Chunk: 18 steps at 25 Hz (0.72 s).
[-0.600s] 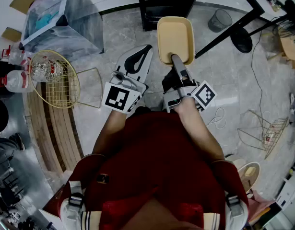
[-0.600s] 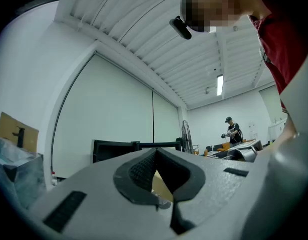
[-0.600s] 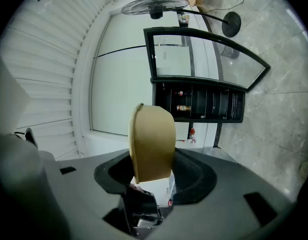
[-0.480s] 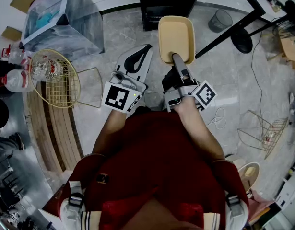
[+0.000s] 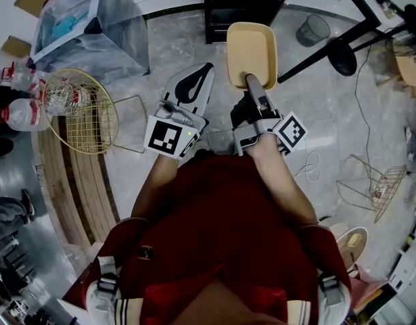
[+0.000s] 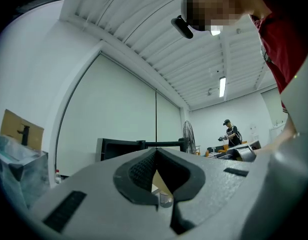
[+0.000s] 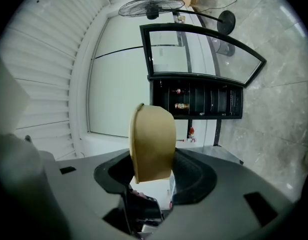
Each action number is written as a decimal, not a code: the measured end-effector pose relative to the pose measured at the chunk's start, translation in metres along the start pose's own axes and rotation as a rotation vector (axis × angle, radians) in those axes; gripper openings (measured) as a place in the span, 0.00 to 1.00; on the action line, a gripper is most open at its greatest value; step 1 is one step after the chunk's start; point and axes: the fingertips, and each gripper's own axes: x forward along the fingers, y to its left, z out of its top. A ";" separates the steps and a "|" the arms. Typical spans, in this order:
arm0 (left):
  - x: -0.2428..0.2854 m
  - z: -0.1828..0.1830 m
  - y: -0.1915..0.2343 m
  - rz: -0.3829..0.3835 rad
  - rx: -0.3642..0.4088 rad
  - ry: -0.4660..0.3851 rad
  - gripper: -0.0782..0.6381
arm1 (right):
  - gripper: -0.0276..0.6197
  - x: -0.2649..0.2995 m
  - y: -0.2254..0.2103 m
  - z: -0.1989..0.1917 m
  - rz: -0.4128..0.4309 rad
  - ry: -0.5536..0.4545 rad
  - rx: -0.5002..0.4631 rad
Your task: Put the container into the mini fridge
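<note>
Both bare forearms reach toward 12 o'clock, side by side. The left claw (image 5: 205, 70), toward 11 o'clock, has its jaws pressed together on nothing. The right claw (image 5: 249, 81), toward 1 o'clock, clamps the container (image 5: 250, 46) by its near edge.

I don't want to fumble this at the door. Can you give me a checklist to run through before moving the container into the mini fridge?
1. Grip: the right gripper has its jaws closed on the lower edge of the tan container: ok.
2. The mini fridge has its glass door swung open: ok.
3. Aim: the fridge opening sits just behind the container in the right gripper view: ok.
4. Free room on the shelves: small items already stand there: cannot tell.
5. The left gripper is spare, with jaws together and nothing between them: ok.
</note>
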 end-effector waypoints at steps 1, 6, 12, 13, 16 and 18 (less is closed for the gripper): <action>-0.004 0.000 0.007 -0.001 -0.003 -0.002 0.12 | 0.36 0.005 0.000 -0.005 -0.001 -0.004 -0.005; -0.021 0.000 0.031 -0.009 -0.016 -0.011 0.12 | 0.36 0.018 0.001 -0.026 -0.005 -0.019 -0.021; -0.035 -0.001 0.050 -0.013 -0.036 -0.022 0.12 | 0.36 0.024 -0.002 -0.048 -0.025 -0.016 -0.037; -0.036 -0.001 0.053 -0.010 -0.040 -0.024 0.12 | 0.36 0.026 -0.003 -0.049 -0.030 -0.016 -0.038; -0.035 -0.002 0.058 -0.008 -0.046 -0.025 0.12 | 0.36 0.031 -0.004 -0.046 -0.037 -0.019 -0.043; -0.033 -0.003 0.062 -0.003 -0.047 -0.022 0.12 | 0.36 0.036 -0.006 -0.044 -0.037 -0.017 -0.045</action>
